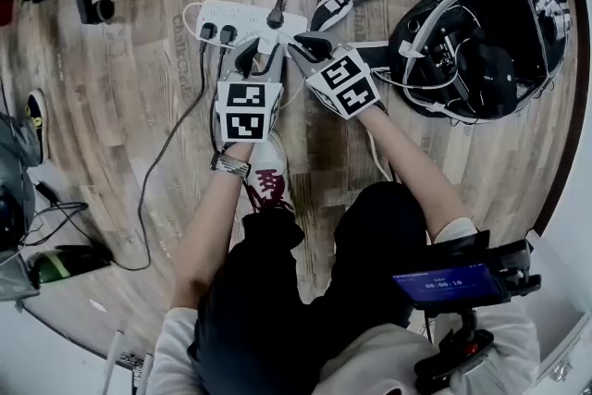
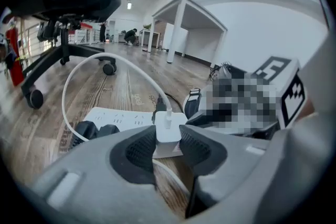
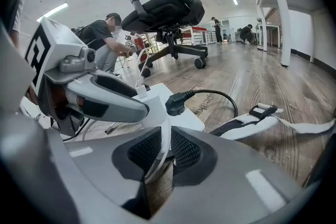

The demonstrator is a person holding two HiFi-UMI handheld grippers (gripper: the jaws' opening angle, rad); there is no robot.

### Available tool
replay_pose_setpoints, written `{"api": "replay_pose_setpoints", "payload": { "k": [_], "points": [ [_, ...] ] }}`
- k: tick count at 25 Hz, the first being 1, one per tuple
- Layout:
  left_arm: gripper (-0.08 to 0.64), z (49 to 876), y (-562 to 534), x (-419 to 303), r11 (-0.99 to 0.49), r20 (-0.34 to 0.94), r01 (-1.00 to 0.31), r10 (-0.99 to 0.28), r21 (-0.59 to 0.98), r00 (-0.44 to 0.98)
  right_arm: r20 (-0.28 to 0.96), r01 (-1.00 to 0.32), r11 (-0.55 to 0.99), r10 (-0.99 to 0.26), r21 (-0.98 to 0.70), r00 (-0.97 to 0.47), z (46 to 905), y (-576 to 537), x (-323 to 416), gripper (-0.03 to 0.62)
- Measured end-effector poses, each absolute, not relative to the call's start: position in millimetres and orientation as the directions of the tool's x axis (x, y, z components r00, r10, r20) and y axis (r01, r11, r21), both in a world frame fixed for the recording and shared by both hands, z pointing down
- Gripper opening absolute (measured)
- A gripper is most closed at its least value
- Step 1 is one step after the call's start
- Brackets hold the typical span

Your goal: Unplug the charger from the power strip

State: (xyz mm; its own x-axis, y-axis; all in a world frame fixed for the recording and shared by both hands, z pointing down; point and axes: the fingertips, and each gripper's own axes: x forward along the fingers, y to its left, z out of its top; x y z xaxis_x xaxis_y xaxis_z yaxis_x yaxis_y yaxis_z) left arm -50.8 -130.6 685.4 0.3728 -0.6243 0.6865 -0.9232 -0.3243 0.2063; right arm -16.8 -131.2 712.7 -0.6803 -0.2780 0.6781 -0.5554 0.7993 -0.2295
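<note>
Presently, item by item:

- Charger [image 2: 169, 128]: small white block, seated upright in the power strip [image 1: 248, 16] toward its near right part, with a thin white lead rising from its top. Not yet pulled free.
- Left gripper [image 2: 168, 140]: tongs set wide, both pads lying against the charger's two sides, pinching it.
- Right gripper [image 3: 164, 147]: just right of the left one; tongs nearly pressed together, nipping a white cable [image 3: 157, 161] that runs between the pads.
- Power strip: white, flat on the wood floor, loose; two black plugs [image 1: 217, 32] at its left end, one black plug [image 3: 176, 104] at its far side.

Hazards, as judged:
- Nothing pins the strip down, so a pull may lift it along with the charger.
- The charger's smooth sides may let the pads slide off.
- A slanted pull could bend the pins or jolt the neighbouring plugs loose.
</note>
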Motion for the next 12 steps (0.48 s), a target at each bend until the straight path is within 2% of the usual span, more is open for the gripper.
{"api": "replay_pose_setpoints", "payload": {
  "k": [12],
  "points": [
    [0.141, 686.0, -131.0, -44.9, -0.422, 0.724, -0.906, -0.617, 0.025, 0.307, 0.681, -0.553, 0.804, -0.280, -0.219, -0.676, 714.2, -131.8, -15.6, 0.058]
  ]
}}
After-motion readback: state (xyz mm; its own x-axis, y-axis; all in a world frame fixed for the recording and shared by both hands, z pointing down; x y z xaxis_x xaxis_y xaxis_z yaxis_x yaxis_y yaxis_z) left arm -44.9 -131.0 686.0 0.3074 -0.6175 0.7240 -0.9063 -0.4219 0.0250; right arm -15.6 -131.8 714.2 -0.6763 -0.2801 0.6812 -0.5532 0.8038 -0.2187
